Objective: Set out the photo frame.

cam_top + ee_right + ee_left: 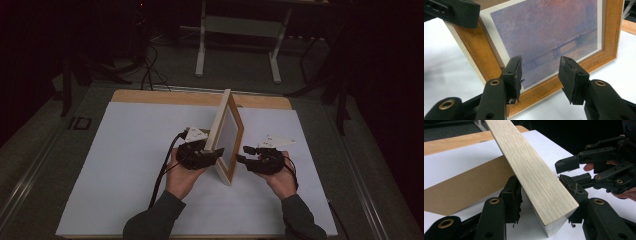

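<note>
The left claw (541,197) straddled the near end of the wooden picture frame with a pale side edge and orange-brown front (534,175). In the left claw view both pads lay against the pale wood, one on each side, so the claw was clenched on the frame. That view cut off the frame's upper end, while the frame's brown fibreboard back (466,187) ran out of sight at the left.

In the high view the frame (226,132) stood on its edge near the middle of the white-covered counter (130,165), leaning slightly. The left claw (216,154) gripped its near lower corner, with the right claw (241,154) just beside the front face.

The right claw (539,77) was released, its pads apart with nothing between them. It faced the print in the frame (549,35), a hazy purple and pink scene with a dark bridge-like shape. No writing, signature or label could be read on the print, the frame or the claws. The right claw view cut off the frame's top, and the print's details were too soft to make out.

Beyond the frame, a strip of bare wood (200,97) showed at the counter's far edge. Farther still stood a white metal stand (240,45) on a dark floor, where the surroundings were too dim to identify.
</note>
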Action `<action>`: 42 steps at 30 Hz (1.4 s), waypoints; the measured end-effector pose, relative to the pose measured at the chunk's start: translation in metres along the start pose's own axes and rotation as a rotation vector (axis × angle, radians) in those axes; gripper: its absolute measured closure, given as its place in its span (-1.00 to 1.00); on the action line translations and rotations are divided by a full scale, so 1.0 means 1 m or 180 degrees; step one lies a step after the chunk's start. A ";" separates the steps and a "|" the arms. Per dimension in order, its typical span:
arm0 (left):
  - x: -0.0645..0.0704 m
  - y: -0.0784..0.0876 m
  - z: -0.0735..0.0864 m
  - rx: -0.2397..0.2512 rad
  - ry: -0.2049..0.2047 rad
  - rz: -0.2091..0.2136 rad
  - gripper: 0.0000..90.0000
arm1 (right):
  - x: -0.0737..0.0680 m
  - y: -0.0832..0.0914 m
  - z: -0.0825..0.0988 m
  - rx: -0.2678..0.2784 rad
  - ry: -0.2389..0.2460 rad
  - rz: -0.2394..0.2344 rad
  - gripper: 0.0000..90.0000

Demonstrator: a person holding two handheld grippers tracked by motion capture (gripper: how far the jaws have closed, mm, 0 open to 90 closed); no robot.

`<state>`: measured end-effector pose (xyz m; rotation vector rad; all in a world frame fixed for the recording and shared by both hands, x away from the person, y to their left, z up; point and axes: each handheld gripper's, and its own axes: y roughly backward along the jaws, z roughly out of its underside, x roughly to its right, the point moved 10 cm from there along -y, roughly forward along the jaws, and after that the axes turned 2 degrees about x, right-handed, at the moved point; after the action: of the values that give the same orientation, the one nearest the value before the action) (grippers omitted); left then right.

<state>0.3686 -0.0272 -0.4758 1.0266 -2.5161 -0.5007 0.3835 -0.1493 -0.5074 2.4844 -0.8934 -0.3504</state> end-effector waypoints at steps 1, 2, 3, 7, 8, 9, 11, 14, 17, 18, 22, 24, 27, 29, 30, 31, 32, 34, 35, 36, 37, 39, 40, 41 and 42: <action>0.000 0.000 0.000 0.0004 0.0007 -0.0004 0.22 | 0.000 0.000 0.000 0.0000 0.0000 0.0000 0.17; 0.000 0.000 0.000 0.0006 0.0009 -0.0016 0.22 | 0.000 0.000 0.000 0.0000 0.0000 0.0001 0.17; 0.000 0.000 0.000 0.0008 0.0012 -0.0024 0.23 | 0.000 0.000 0.000 0.0001 -0.0001 0.0001 0.17; -0.001 0.001 0.000 -0.0001 0.0022 -0.0044 0.24 | 0.000 0.001 0.000 0.0003 -0.0004 0.0002 0.17; -0.001 0.001 0.000 0.0006 0.0047 -0.0047 0.25 | 0.000 0.001 0.000 0.0006 -0.0005 0.0003 0.17; -0.002 0.002 0.000 0.0003 0.0061 -0.0047 0.26 | 0.000 0.001 0.000 0.0009 0.0000 -0.0001 0.17; -0.004 0.002 0.000 0.0002 0.0086 -0.0047 0.28 | 0.000 0.000 0.000 0.0003 -0.0004 -0.0001 0.17; -0.007 0.003 0.000 -0.0001 0.0112 -0.0053 0.31 | 0.000 -0.001 0.001 -0.0004 -0.0004 -0.0003 0.17; -0.009 0.004 0.000 0.0010 0.0139 -0.0073 0.33 | -0.001 -0.001 0.001 -0.0005 -0.0008 -0.0011 0.17; -0.010 0.005 0.000 0.0007 0.0143 -0.0076 0.34 | -0.001 -0.002 0.001 -0.0005 -0.0008 -0.0011 0.16; -0.016 0.006 -0.001 0.0028 0.0190 -0.0132 0.40 | -0.001 -0.002 0.000 -0.0002 0.0002 -0.0008 0.16; -0.019 0.007 -0.002 0.0039 0.0224 -0.0148 0.43 | -0.001 -0.001 0.000 0.0000 0.0005 -0.0007 0.16; -0.024 0.008 -0.002 0.0058 0.0255 -0.0187 0.47 | -0.001 -0.001 0.000 -0.0001 0.0002 -0.0003 0.16; -0.027 0.009 -0.003 0.0091 0.0293 -0.0204 0.50 | 0.000 -0.001 0.000 -0.0006 0.0002 -0.0001 0.16; -0.028 0.009 -0.003 0.0088 0.0304 -0.0186 0.51 | 0.000 -0.001 0.000 -0.0005 -0.0001 0.0000 0.16; -0.028 0.009 -0.003 0.0091 0.0318 -0.0185 0.52 | 0.000 -0.001 0.000 -0.0003 0.0001 -0.0002 0.16; -0.029 0.009 -0.004 0.0096 0.0331 -0.0174 0.52 | 0.000 -0.001 0.000 -0.0004 -0.0001 -0.0001 0.16; -0.030 0.009 -0.004 0.0106 0.0349 -0.0148 0.53 | 0.000 -0.001 0.000 -0.0001 -0.0001 0.0003 0.17; -0.031 0.009 -0.005 0.0111 0.0376 -0.0133 0.53 | 0.001 0.000 0.000 0.0000 -0.0001 0.0004 0.17; -0.032 0.009 -0.005 0.0102 0.0380 -0.0117 0.54 | 0.001 -0.001 0.000 0.0005 -0.0003 0.0002 0.16; -0.034 0.009 -0.005 0.0101 0.0397 -0.0108 0.54 | 0.001 0.000 0.000 0.0003 0.0002 0.0005 0.17; -0.036 0.008 -0.006 0.0100 0.0408 -0.0079 0.55 | 0.001 0.000 -0.001 0.0003 -0.0002 0.0010 0.17; -0.037 0.008 -0.006 0.0106 0.0412 -0.0063 0.55 | 0.001 0.000 -0.001 0.0004 0.0009 0.0018 0.16; -0.037 0.008 -0.006 0.0107 0.0417 -0.0045 0.55 | 0.001 0.000 -0.002 0.0011 0.0006 0.0021 0.16; -0.039 0.008 -0.007 0.0105 0.0415 -0.0030 0.56 | 0.002 0.000 -0.002 0.0013 0.0008 0.0028 0.16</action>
<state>0.3925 0.0047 -0.4743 1.0488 -2.4128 -0.3833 0.3853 -0.1497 -0.5055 2.4834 -0.9047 -0.3425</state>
